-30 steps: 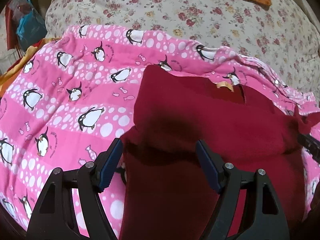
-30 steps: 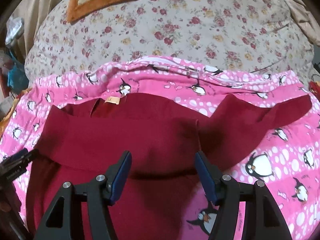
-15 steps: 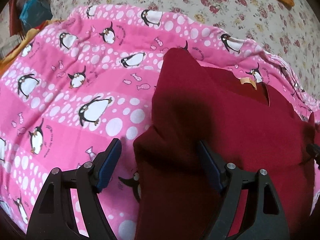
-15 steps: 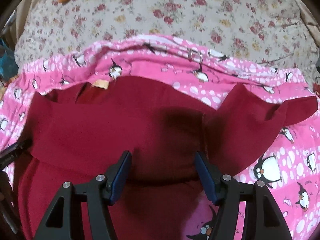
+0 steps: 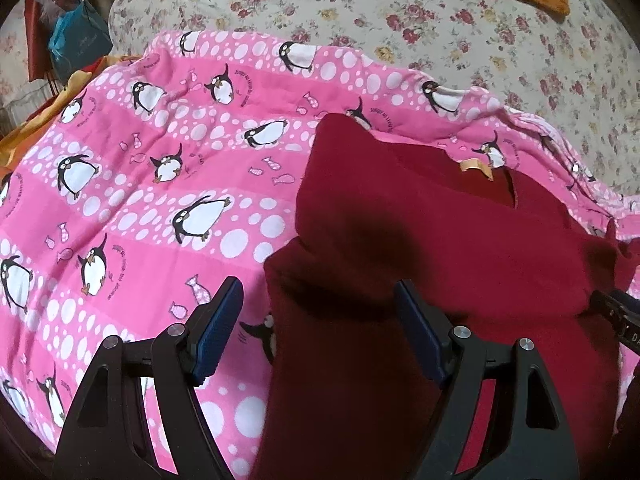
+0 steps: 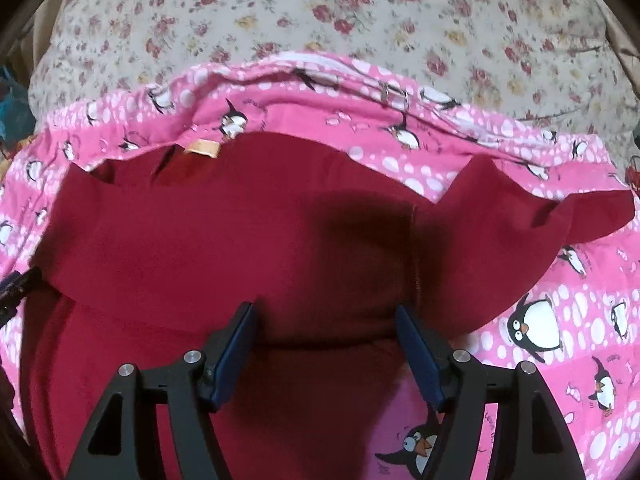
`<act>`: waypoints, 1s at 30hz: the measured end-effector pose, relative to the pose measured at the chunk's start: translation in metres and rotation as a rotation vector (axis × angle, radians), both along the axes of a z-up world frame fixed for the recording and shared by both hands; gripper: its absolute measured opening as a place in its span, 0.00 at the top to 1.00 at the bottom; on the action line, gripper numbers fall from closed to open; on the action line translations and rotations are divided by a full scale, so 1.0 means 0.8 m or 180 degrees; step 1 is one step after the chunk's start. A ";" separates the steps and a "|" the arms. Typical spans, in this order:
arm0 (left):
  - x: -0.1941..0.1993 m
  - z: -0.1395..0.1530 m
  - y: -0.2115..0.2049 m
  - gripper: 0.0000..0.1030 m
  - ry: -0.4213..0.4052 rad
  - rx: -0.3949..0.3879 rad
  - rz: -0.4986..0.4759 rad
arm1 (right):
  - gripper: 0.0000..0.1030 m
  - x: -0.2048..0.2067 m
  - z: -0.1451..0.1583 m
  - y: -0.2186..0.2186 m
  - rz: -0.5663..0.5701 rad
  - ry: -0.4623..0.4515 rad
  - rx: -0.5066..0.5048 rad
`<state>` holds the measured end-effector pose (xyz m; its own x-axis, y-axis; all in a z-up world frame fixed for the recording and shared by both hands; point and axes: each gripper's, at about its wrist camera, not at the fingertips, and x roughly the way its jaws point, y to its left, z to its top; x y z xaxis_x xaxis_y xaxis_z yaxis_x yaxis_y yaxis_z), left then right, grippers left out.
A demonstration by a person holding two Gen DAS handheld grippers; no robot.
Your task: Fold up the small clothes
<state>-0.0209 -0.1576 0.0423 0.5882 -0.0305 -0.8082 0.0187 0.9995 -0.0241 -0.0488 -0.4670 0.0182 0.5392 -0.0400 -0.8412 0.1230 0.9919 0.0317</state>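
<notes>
**Left claw slides off the red garment's edge**

Since a second ago the left claw has shifted sideways; its left pad now hangs over the penguin blanket. One red garment lies folded there. Both claws gape, the right claw widening, gripping nothing.

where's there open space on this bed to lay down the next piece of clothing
The widest free patch is the pink penguin-print blanket left of the dark red garment. A smaller patch lies below its spread sleeve, on the right. The floral bedspread beyond is bare. The middle is crowded by the garment and both grippers.
</notes>
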 end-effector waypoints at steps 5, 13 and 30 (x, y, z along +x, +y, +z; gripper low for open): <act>-0.003 0.001 -0.015 0.23 0.0014 -0.0211 -0.0116 | 0.33 -0.010 0.004 -0.008 -0.0053 -0.0034 0.0109; -0.001 -0.018 -0.039 0.23 0.0132 -0.0298 -0.0353 | 0.33 -0.030 0.065 -0.090 -0.0512 -0.0312 0.0258; -0.005 -0.035 -0.047 0.16 0.0006 -0.0245 -0.0505 | 0.88 0.047 0.013 -0.320 -0.1776 -0.0144 0.1016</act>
<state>-0.0248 -0.1949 0.0143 0.5696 -0.1847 -0.8009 0.1759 0.9792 -0.1007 -0.0110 -0.7232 0.0284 0.5450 -0.0762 -0.8350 0.6093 0.7201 0.3320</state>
